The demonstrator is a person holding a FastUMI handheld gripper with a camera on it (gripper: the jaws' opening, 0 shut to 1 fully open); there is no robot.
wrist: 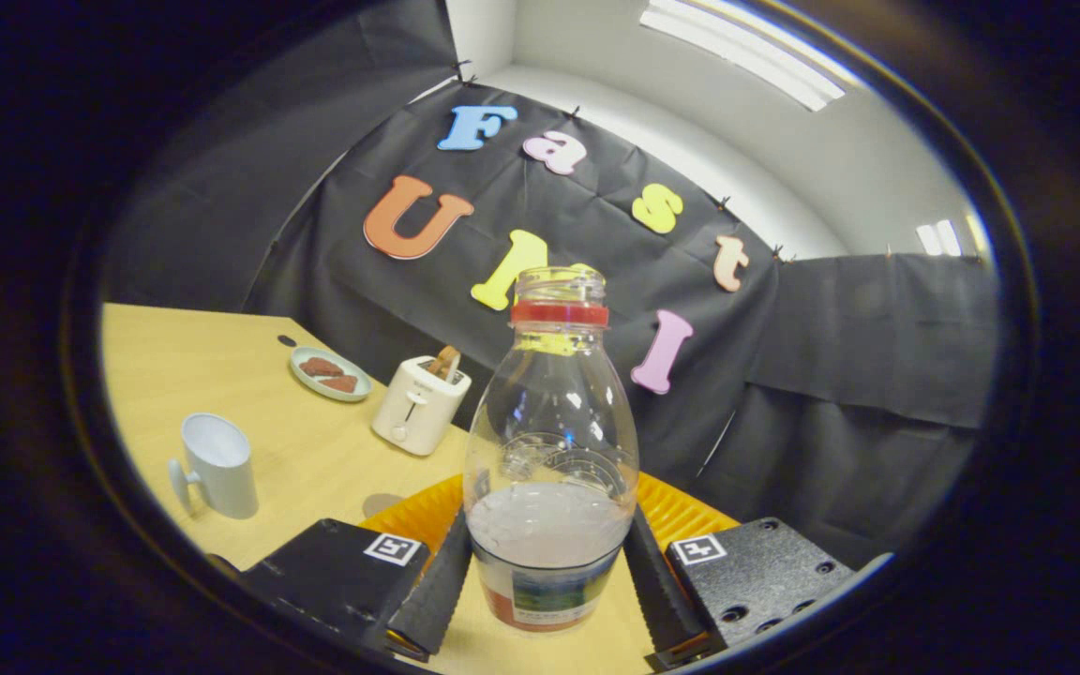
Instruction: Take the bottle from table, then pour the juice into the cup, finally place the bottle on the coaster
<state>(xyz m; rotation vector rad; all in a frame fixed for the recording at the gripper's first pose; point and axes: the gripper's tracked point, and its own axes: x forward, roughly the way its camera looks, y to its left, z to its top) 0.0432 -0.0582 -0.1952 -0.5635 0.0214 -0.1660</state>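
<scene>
Bottle (550, 450) stands upright between the two fingers of the gripper (547, 586), both of which press against its lower sides near the label, so the claw is clenched on it. Pale liquid fills its lower part; the mouth is uncapped above a red ring. An orange ridged coaster (681, 511) lies just behind its base. Off to the left on the wooden table (221, 366) are a white cup (217, 465), a toaster (419, 404) and a plate (330, 373).

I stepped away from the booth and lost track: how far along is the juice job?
Done: the gripper is shut on the open bottle, both fingers pressing its lower body. In hand: bottle upright, liquid inside, with the orange coaster just behind it. Whether the cup holds juice cannot be told. Left: releasing the bottle on the coaster.
</scene>
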